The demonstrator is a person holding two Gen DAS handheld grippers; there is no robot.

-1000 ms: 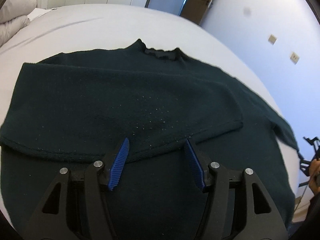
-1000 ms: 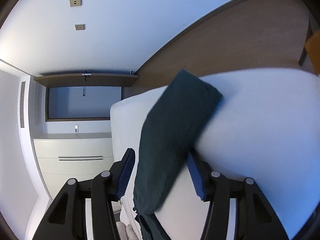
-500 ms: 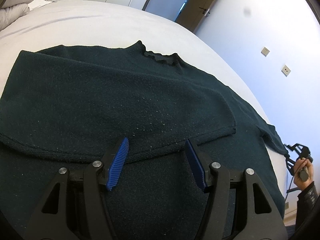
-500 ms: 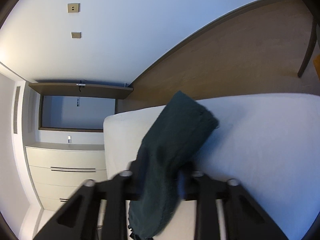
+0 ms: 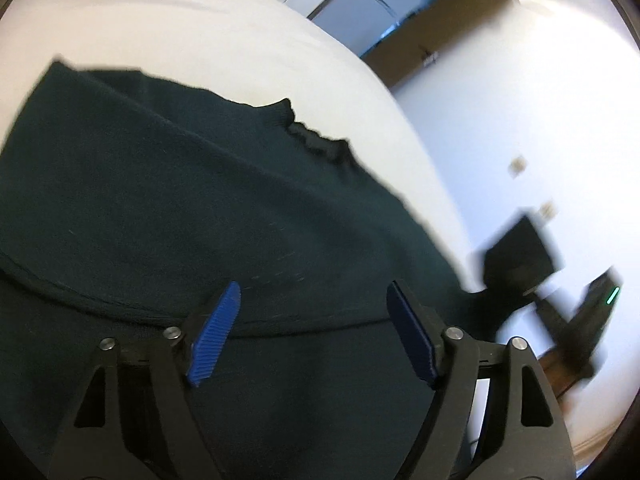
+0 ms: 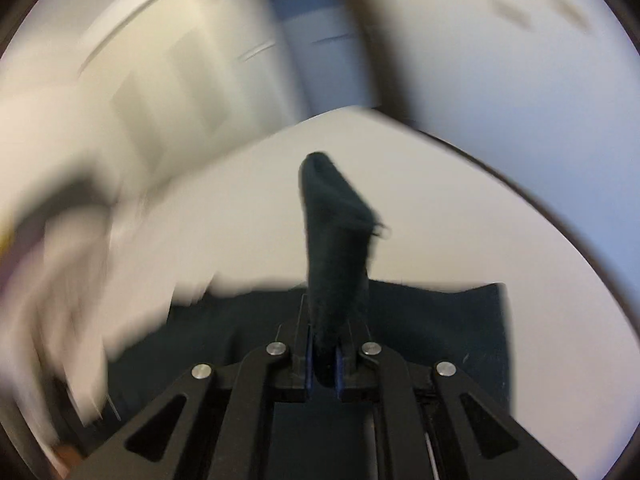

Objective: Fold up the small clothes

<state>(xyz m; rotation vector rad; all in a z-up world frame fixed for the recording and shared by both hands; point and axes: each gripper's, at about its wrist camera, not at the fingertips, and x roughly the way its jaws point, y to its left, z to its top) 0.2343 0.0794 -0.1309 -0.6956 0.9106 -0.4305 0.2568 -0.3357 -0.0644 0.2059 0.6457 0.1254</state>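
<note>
A dark green sweater (image 5: 200,208) lies flat on the white bed, its collar (image 5: 316,144) at the far side and one sleeve folded across the body. My left gripper (image 5: 312,320) is open and empty just above the folded sleeve's edge. My right gripper (image 6: 323,354) is shut on the other sleeve's cuff (image 6: 336,224) and holds it lifted above the sweater's body (image 6: 440,320). The right gripper with the raised cuff (image 5: 520,252) also shows blurred at the right of the left wrist view.
The white bed (image 5: 200,40) extends beyond the sweater to the far side; its right edge (image 5: 440,184) meets a white wall. White wardrobes (image 6: 140,92) and a doorway (image 6: 320,48) stand behind the bed. The right wrist view is heavily blurred on its left.
My right gripper has shut on the sleeve cuff, lifted it and swung it over toward the sweater's body. My left gripper has stayed open and shifted a little over the sweater.
</note>
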